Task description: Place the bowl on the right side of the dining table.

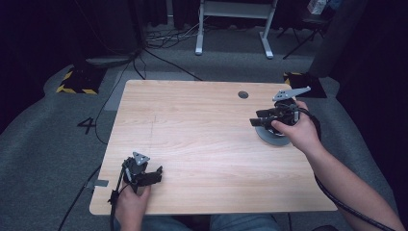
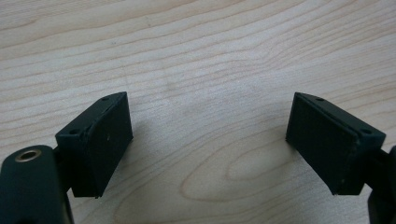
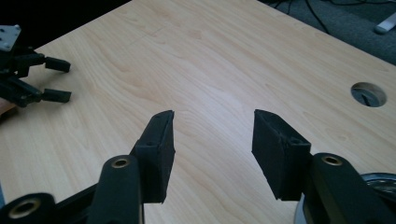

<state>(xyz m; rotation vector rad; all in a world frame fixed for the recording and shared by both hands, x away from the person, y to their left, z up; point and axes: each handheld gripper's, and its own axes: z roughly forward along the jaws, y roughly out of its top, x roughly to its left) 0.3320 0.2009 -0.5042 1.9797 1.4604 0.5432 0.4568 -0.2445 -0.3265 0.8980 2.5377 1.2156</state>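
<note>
Wooden surface (image 1: 202, 130) bare but for a grey disc (image 1: 272, 136) beneath the right gripper (image 3: 212, 135), jaws wide, empty; left gripper (image 2: 208, 140) wide, empty, near edge; nothing grasped yet.

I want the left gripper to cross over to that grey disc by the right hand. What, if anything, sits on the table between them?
Nothing visible: bare wood table lies between the left gripper and the grey disc, over which the right gripper is held.

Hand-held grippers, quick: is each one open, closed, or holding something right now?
Left hand-held gripper: open, holding nothing.
Right hand-held gripper: open, holding nothing.
</note>
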